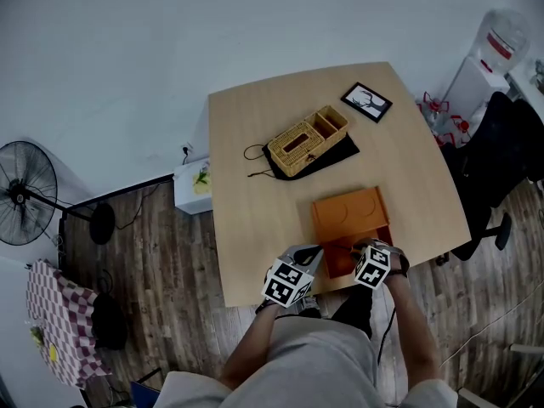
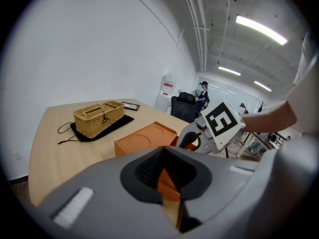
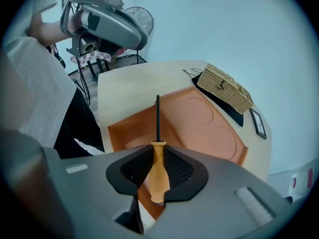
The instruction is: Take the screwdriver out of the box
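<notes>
In its own view the right gripper [image 3: 158, 169] clamps the screwdriver [image 3: 158, 151] by its orange handle, with the shaft over the open box [image 3: 199, 126]; the head view hides the tool. The left gripper [image 2: 167, 178] pinches the box wall. A wicker basket [image 1: 308, 139] sits farther along the counter [image 1: 255, 185].

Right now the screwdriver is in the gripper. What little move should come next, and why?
Probably raise the right gripper straight up, away from the box. Its jaws are clamped on the screwdriver's orange handle, but the shaft points over the open box. The left gripper pinches the box's edge, so the box should stay put.
</notes>
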